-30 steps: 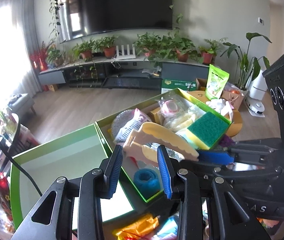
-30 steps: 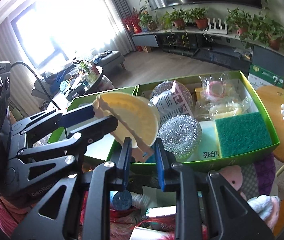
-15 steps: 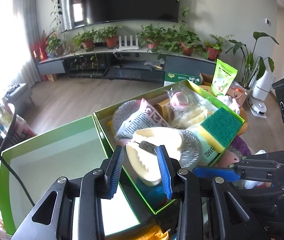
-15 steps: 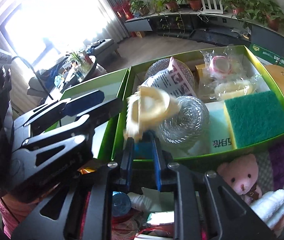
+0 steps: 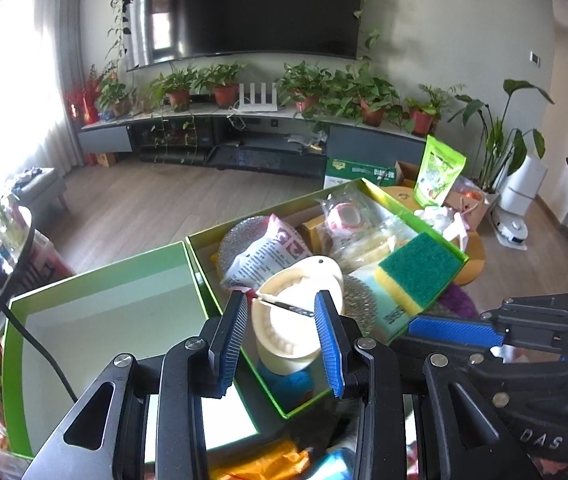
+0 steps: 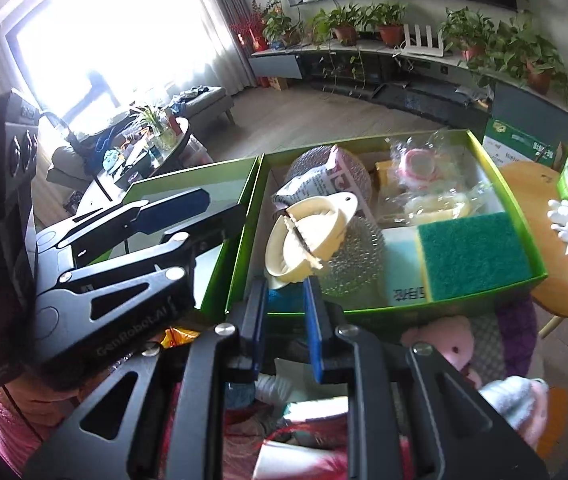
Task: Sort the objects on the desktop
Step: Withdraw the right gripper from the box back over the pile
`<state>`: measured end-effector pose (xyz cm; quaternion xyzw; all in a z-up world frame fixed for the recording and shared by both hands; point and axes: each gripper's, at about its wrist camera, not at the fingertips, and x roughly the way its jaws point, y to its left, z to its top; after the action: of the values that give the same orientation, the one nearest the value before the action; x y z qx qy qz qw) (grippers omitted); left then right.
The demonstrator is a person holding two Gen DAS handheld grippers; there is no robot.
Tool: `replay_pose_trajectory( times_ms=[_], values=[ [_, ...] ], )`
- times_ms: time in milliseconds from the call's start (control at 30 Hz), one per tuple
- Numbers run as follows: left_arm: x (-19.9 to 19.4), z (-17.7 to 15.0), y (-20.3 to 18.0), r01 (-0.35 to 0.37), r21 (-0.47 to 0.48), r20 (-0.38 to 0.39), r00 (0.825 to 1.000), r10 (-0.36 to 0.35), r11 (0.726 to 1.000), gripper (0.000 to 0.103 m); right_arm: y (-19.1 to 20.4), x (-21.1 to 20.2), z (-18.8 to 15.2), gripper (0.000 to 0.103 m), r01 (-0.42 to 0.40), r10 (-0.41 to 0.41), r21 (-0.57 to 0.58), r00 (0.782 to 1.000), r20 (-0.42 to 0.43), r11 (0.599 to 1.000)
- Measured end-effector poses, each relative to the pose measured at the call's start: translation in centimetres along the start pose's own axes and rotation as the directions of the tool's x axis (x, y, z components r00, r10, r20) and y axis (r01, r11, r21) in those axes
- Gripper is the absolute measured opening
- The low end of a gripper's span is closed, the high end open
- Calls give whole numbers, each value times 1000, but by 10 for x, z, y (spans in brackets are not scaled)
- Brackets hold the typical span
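potted plants [image 5: 220, 88] lined the long low cabinet under a dark wall screen [image 5: 252, 12], and wood flooring ran up to the two green boxes you were working over. your left gripper [image 5: 280, 332] hung over the near corner of the filled green box [image 5: 416, 204], its blue-padded fingers [image 5: 230, 332] spread apart with nothing pinched between them. seen through that gap, the cream dumpling mold [image 5: 296, 312] lay half folded inside the box, propped on a steel scouring ball [image 5: 358, 302] and on something blue [image 5: 288, 380] below it. your right gripper [image 6: 286, 320] waited just short of the box's near wall, its jaws parted and holding nothing, with the mold beyond its tips and apart from them. behind the mold sat a printed pouch [image 5: 262, 254] leaning on a second steel scourer [image 5: 240, 236], clear bags with a pink roll [image 5: 346, 216], and a green-and-yellow sponge [image 5: 420, 272] along the right side. the other green box [image 5: 96, 288], touching the first on its left, showed a bare pale floor. a pink plush toy [image 6: 448, 344] lay below the filled box in the right wrist view, among cluttered items too blurred to name.
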<state>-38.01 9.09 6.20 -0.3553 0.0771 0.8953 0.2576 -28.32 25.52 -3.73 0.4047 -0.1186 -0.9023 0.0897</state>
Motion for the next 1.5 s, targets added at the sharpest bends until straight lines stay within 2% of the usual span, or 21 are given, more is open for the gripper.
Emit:
replay_pose_trajectory(
  times_ms=[233, 500, 800, 933, 1100, 1167, 1233, 1333, 1500],
  values=[
    [-22, 0, -17, 20, -26, 28, 999, -19, 999, 35, -4, -26, -3, 20, 6, -5, -8, 1000, 30, 1000],
    [-55, 1, -44, 9, -3, 55, 998, -9, 1000, 35, 2, -59, -12, 20, -12, 14, -37, 998, 67, 999],
    [-90, -11, -82, 38, 16, 86, 996, -39, 999, 35, 0, -105, -37, 23, -23, 30, -71, 994, 109, 997],
    [-103, -17, -99, 28, 30, 110, 993, -31, 999, 35, -4, -125, -50, 23, -14, 24, -81, 991, 133, 997],
    [-119, -23, -114, -16, 25, 136, 991, 13, 1000, 36, -7, -141, -63, 23, -10, 23, -82, 988, 154, 997],
    [-125, -27, -119, -67, 22, 154, 986, 63, 997, 49, -8, -148, -69, 23, -1, 15, -84, 986, 168, 996],
    [-134, -33, -127, -123, 26, 192, 975, 116, 992, 58, -8, -155, -75, 23, 6, 11, -92, 982, 186, 996],
    [-146, -41, -136, -162, 24, 231, 961, 152, 986, 58, -5, -170, -89, 23, 11, 20, -128, 970, 242, 992],
    [-157, -55, -143, -159, -38, 236, 958, 163, 987, 58, 2, -194, -120, 26, 38, 34, -206, 942, 333, 978]
  ],
)
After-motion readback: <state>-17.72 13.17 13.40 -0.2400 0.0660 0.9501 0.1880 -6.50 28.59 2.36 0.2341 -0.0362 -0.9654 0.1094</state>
